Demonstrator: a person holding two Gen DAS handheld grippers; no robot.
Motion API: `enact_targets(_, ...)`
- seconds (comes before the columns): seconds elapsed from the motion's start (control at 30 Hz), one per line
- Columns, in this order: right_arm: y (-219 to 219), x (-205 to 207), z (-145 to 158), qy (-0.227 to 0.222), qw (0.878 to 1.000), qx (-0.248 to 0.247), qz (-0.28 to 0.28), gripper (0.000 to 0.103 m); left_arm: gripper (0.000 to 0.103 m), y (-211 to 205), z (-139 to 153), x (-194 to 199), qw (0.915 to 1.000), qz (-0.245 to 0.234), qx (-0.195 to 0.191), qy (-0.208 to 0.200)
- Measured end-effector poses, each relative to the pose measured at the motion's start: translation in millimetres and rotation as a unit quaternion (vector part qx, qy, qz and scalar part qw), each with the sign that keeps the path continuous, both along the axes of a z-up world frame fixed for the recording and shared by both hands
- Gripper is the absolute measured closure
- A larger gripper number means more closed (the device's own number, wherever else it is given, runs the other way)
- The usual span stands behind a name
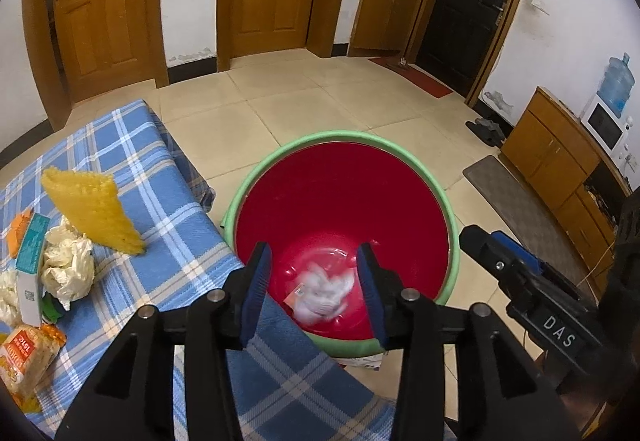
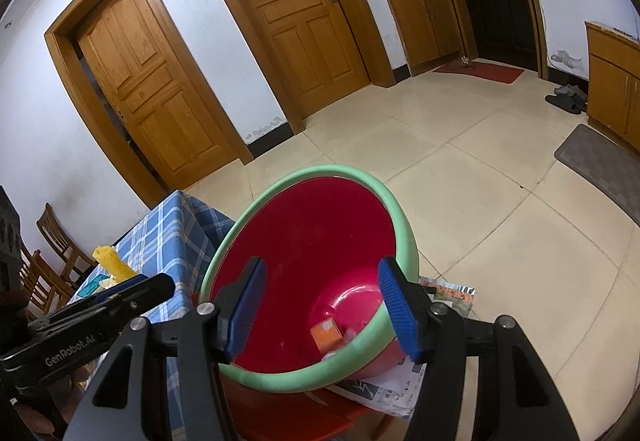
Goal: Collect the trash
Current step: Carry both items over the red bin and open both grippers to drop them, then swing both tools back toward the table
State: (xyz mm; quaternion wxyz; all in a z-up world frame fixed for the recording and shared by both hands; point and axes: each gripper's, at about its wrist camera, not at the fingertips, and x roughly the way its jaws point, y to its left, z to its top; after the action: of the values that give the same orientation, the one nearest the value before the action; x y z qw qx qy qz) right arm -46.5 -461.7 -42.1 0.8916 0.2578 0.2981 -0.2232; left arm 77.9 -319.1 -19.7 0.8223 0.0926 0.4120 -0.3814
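Blue-padded fingers [image 1: 256,281] of the left gripper [image 1: 314,283] stand apart with nothing between them above the red bucket [image 1: 340,193], where a blurred white crumpled wad [image 1: 324,295] lies at the bottom; more trash, a yellow foam sheet [image 1: 94,213] and crumpled paper [image 1: 68,269], sits on the blue plaid tablecloth [image 1: 160,209] to the left. From the right wrist, the right gripper [image 2: 322,309] also hangs with its jaws apart and empty over the bucket's green rim [image 2: 400,225], an orange packet [image 2: 326,335] showing on the bucket floor.
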Motion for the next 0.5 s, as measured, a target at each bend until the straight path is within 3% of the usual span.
enact_targets(0.5,29,3,25,-0.006,0.999,-0.028,0.031,0.036,0.059,46,15,2,0.9979,0.061,-0.02,-0.002)
